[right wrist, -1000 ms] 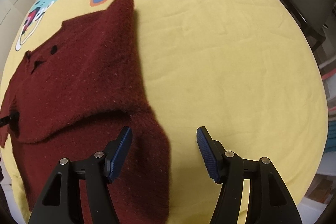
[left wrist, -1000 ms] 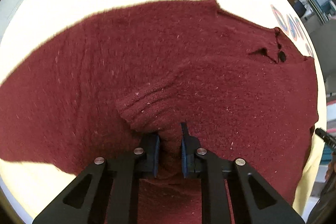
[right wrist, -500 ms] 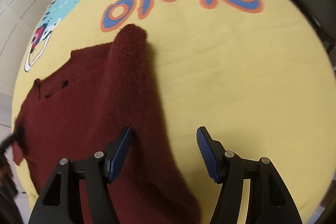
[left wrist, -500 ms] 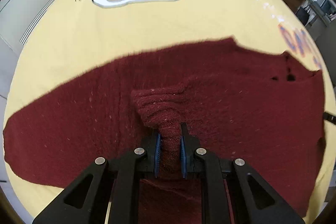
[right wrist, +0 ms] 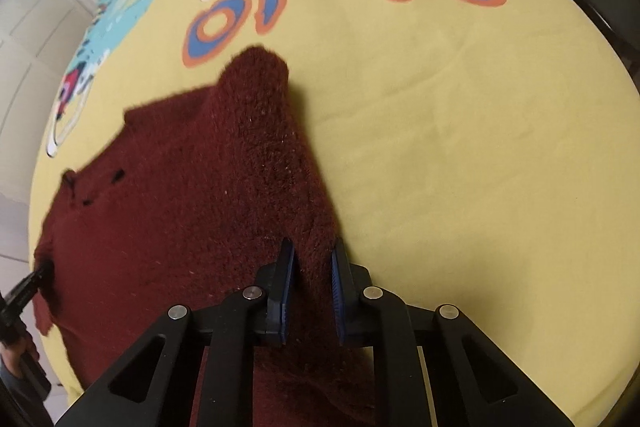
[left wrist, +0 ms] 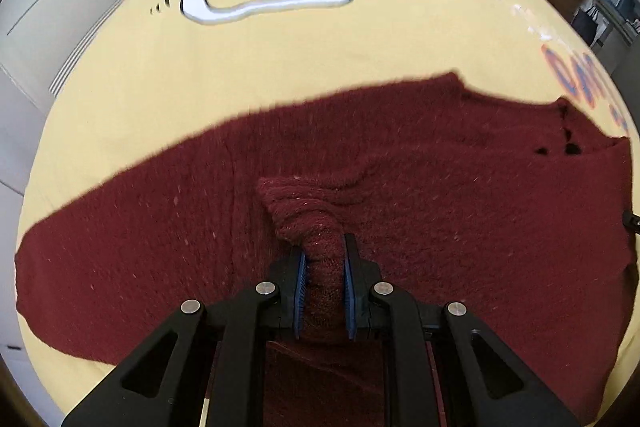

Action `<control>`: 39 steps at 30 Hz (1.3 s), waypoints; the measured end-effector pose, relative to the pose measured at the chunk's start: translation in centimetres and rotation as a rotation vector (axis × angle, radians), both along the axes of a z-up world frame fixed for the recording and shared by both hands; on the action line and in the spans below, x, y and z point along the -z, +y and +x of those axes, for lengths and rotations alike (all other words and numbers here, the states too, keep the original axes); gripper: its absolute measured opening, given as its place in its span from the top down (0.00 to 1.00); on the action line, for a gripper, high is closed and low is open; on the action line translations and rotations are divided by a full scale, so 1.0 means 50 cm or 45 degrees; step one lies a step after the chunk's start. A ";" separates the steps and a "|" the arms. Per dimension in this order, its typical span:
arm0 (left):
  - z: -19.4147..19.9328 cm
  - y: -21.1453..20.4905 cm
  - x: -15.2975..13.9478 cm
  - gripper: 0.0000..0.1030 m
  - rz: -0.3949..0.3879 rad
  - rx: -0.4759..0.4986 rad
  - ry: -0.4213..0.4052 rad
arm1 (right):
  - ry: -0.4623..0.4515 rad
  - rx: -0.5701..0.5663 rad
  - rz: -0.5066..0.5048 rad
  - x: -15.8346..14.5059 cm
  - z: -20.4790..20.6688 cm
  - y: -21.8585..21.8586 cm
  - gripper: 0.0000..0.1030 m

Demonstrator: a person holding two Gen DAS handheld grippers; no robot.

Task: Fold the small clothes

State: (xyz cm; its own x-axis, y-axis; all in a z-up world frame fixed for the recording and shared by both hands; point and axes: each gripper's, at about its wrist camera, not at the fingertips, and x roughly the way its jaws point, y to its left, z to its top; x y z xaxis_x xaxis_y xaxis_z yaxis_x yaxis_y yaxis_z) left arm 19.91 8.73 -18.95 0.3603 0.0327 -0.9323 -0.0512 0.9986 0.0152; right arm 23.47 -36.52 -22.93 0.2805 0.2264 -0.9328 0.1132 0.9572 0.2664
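Left gripper [left wrist: 323, 267] pinches dark red fuzzy knit sweater [left wrist: 460, 219] cuff. Right gripper [right wrist: 312, 279] jaws closing on sleeve edge, 6 o'clock. Step: sleeve fold. Next: lift both, lay inward w/o slipping.

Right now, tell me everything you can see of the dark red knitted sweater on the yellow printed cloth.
The dark red knitted sweater is fuzzy, small and lies spread, partly rumpled, on the yellow printed cloth. Small dark buttonholes show near its neck edge. One sleeve runs out flat to the side; another part rises in a ridge. The left gripper pinches a bunched ribbed cuff. The right gripper is closing on a fold at the sweater's edge, with fabric between its pads.
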 end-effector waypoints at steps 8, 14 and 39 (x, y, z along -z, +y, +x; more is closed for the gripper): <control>-0.012 -0.004 -0.012 0.76 0.011 0.011 -0.014 | -0.028 -0.037 -0.106 -0.039 0.005 0.027 0.53; -0.009 -0.050 -0.069 0.12 -0.013 0.037 -0.075 | -0.228 -0.143 -0.195 -0.126 -0.026 0.115 0.17; -0.062 -0.130 0.068 0.01 -0.055 0.171 -0.039 | -0.249 -0.273 -0.275 0.010 -0.084 0.194 0.01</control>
State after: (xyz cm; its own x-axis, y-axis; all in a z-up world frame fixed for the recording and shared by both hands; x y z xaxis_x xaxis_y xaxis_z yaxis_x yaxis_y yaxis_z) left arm 16.82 2.26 -22.37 0.3868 -0.0575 -0.9204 0.0830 0.9962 -0.0273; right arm 19.29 -26.81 -23.42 0.4262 0.1028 -0.8988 -0.1294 0.9902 0.0519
